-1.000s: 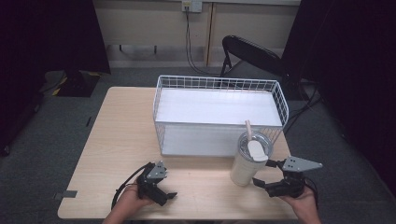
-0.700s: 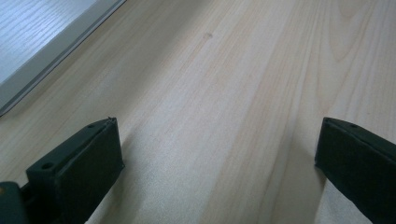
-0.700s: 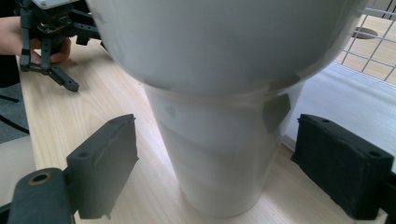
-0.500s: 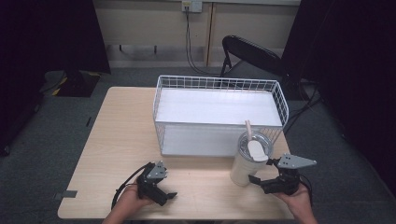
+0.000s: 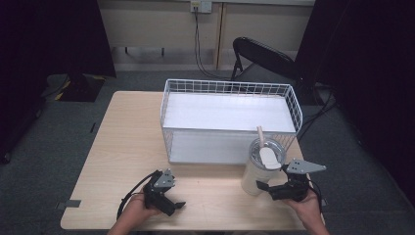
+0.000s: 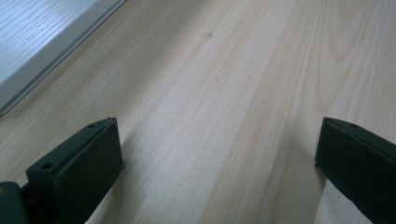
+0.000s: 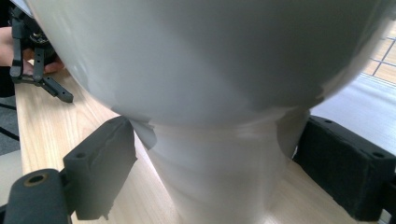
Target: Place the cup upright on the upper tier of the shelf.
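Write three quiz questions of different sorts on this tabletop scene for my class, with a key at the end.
1. True or false: the tumbler stands inside the wire basket.
2. Multiple choice: what lies between the jaws of the left gripper? A) a straw B) bare table C) the basket's rim
3. Short answer: which gripper has its jaws on either side of the tumbler's narrow base?

Key:
1. False: it stands on the table, in front of the basket.
2. B: the left gripper view shows wood grain in the gap.
3. The right gripper; the jaws flank the base, with a slight gap visible.
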Motion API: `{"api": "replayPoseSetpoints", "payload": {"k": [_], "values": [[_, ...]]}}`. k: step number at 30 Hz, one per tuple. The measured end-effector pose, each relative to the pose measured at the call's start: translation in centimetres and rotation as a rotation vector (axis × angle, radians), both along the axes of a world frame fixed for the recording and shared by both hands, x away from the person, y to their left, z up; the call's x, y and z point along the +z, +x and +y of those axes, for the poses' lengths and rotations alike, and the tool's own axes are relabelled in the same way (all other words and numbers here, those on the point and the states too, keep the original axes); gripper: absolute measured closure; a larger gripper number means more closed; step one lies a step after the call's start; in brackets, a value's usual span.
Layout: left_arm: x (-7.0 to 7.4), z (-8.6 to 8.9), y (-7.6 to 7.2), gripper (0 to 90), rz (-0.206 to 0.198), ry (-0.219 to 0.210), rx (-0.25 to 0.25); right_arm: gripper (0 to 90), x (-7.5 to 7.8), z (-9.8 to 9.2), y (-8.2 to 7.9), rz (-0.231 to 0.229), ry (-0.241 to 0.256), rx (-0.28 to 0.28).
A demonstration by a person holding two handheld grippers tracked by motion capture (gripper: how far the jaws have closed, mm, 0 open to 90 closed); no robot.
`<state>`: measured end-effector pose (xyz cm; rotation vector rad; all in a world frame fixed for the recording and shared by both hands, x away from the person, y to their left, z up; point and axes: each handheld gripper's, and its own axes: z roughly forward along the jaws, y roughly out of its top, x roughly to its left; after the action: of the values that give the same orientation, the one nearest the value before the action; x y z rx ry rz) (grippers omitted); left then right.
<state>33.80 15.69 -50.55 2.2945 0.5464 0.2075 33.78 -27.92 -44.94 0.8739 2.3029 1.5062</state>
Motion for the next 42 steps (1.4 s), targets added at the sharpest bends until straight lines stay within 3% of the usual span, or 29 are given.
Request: {"api": "replayPoseSetpoints", "payload": {"k": [6, 11, 22, 33, 37, 42], "values": [[0.0, 0.0, 0.0, 0.0, 0.0, 0.0, 0.0, 10.8, -0.2, 0.2, 0.1, -0.005, -0.005, 0.002], [0.0, 0.0, 0.0, 0.0, 0.0, 0.0, 0.0, 10.3, -0.4, 0.7, 0.2, -0.04, -0.046, 0.0], [0.0, 0.0, 0.0, 0.0, 0.0, 0.0, 0.0, 8.9, -0.6, 1.1, 0.5, -0.046, -0.035, -0.002], [0.0, 0.0, 0.0, 0.0, 0.0, 0.0, 0.0, 7.6, -1.2, 1.2, 0.9, -0.039, 0.015, 0.0], [0.0, 0.0, 0.0, 0.0, 0.0, 0.0, 0.0, 7.6, -1.4, 1.4, 0.7, -0.083, 0.03, -0.011], [0.0, 0.0, 0.0, 0.0, 0.0, 0.0, 0.0, 7.5, -1.7, 1.6, 0.8, -0.103, 0.049, -0.015]]}}
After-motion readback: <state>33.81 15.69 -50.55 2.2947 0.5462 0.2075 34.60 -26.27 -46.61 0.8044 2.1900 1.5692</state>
